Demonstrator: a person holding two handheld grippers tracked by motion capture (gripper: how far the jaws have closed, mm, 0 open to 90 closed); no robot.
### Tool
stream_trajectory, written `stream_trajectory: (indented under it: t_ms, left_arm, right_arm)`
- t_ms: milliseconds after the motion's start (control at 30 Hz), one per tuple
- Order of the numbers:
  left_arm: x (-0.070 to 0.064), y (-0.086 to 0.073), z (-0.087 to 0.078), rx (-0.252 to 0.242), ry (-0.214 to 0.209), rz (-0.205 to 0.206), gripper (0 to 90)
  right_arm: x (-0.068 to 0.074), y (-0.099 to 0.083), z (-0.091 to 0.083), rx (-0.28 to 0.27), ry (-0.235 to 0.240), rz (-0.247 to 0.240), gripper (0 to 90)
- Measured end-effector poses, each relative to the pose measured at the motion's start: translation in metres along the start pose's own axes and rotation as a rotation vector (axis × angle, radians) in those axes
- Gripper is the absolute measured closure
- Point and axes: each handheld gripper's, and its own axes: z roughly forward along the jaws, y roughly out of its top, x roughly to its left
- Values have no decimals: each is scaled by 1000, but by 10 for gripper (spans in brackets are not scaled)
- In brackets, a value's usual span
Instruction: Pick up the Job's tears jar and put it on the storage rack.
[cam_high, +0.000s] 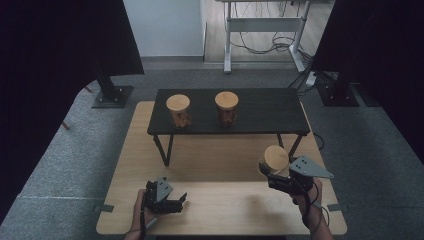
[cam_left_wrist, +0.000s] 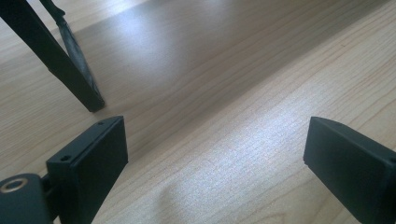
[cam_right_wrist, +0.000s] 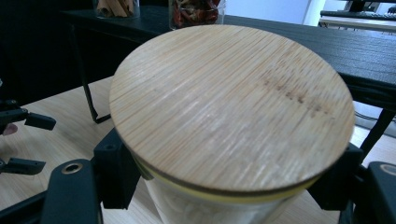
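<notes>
The bamboo lid (cam_right_wrist: 232, 105) is hiding the held jar's (cam_high: 275, 159) contents in the right gripper view. The bottom edge is cutting off its glass body, and the shelf jars (cam_right_wrist: 116, 6) are being cropped at the top.

a lab or recording studio, not a home: black curtains (cam_high: 60, 45) hang on weighted stands (cam_high: 111, 95) at both sides, grey carpet (cam_high: 65, 150) covers the floor, loose cables (cam_high: 265, 45) trail under a height-adjustable desk frame (cam_high: 265, 25), and a light wooden table (cam_high: 220, 160) carries a small black shelf (cam_high: 260, 110).
</notes>
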Motion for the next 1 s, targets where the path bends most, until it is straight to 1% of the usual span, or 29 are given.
stream_trajectory:
  t_ms: [333,633,1000]
  left_arm:
    - [0,0,0,1,2,4,61]
    - [1,0,-1,1,3,4,61]
    - [1,0,-1,-2,3,4,61]
  right_arm:
    - [-1,8,0,-10,1,-4,252]
    - [-1,16,-1,-20,13,-12,252]
    - [-3,28,-3,-34,9,-20,252]
